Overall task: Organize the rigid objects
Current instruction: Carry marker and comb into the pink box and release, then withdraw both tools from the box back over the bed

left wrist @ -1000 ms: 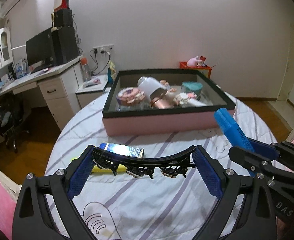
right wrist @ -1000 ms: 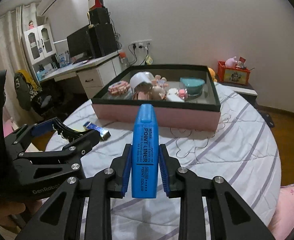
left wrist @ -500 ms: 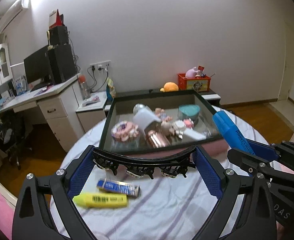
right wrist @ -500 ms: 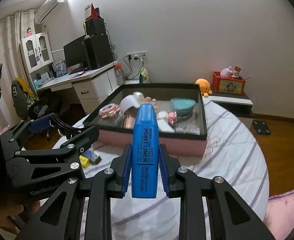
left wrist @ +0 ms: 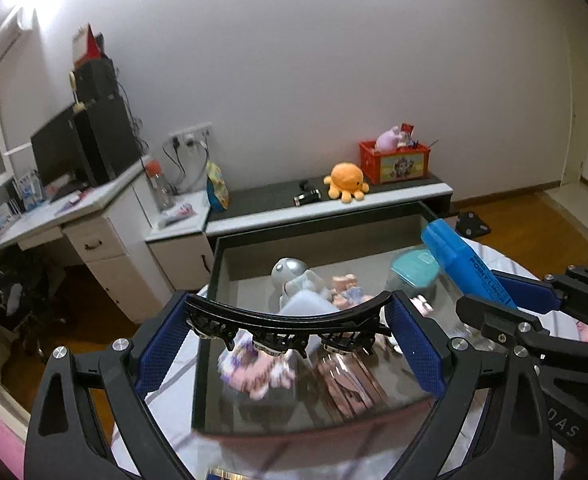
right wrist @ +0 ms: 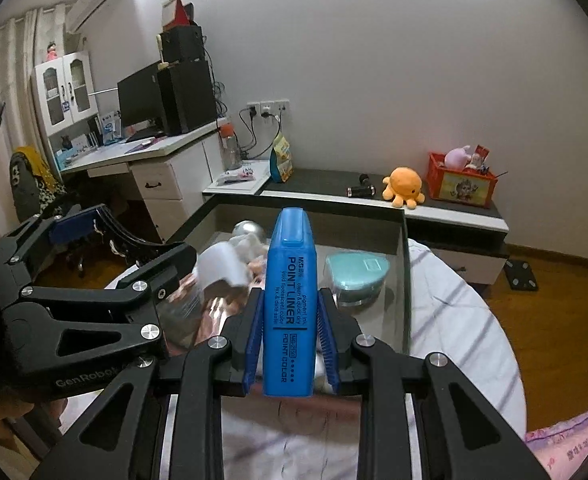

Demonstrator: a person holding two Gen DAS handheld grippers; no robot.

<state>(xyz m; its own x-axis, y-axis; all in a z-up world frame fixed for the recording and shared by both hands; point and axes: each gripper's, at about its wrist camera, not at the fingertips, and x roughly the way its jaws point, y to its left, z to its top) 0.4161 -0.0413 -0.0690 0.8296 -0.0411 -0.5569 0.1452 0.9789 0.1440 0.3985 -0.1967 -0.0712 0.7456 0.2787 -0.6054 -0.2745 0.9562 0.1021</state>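
A shallow rectangular tray with a dark rim [left wrist: 374,222] and pink outer wall sat on the round table covered in a white striped cloth [right wrist: 466,320]; inside it lay a teal lidded round container [right wrist: 356,272] toward the far right, a white bottle with a silver round cap [left wrist: 294,280] near the middle, a rose-gold cylinder [left wrist: 350,376] and a pinkish flowered trinket [left wrist: 249,368] toward the near side, the near items blurred. Beyond the table a low white bench with a dark top [left wrist: 334,204] ran along the plain white wall, carrying an orange plush octopus [left wrist: 346,182] and a red crate of toys [left wrist: 394,162] to its right; at the far left stood a white desk [right wrist: 153,168] with a black monitor [right wrist: 137,98] and black speaker boxes [right wrist: 185,92]. The floor at right was brown wood. The left gripper [left wrist: 289,334] hung over the near part of the tray with its blue-padded fingers [left wrist: 414,348] spread wide and clamped on the two ends of a curved black hair clip with small round ornaments [left wrist: 285,322]. The right gripper [right wrist: 289,320] was closed tight on a flat blue highlighter marker printed "POINT LINER" [right wrist: 289,300], cap end pointing away, held above the tray's near edge, just right of the left gripper
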